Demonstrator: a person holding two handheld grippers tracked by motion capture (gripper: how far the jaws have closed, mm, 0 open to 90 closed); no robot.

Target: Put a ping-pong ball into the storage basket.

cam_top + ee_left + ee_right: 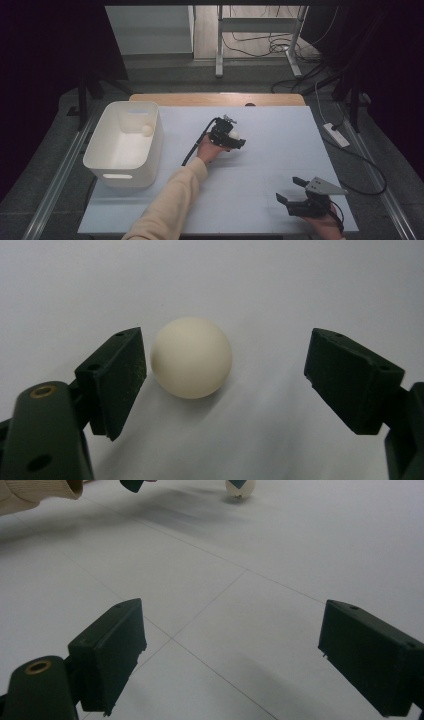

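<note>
A white ball (191, 357) rests on the pale table mat (260, 165) near the middle, and it also appears far off in the right gripper view as a ball (240, 489). My left gripper (225, 342) points down over it with the jaws apart. The ball lies between them, close beside the left pad (117, 375) and well clear of the right one. In the high view the left gripper (231, 136) covers most of the ball (234, 135). My right gripper (288, 189) hovers low at the front right, open, with only bare mat between its jaws (230, 625).
A white plastic bin (102, 150) stands at the table's left side with another white ball (146, 130) in its far corner. A cable and a white power strip (336, 134) lie off the right edge. A sleeved forearm (172, 200) crosses the front centre.
</note>
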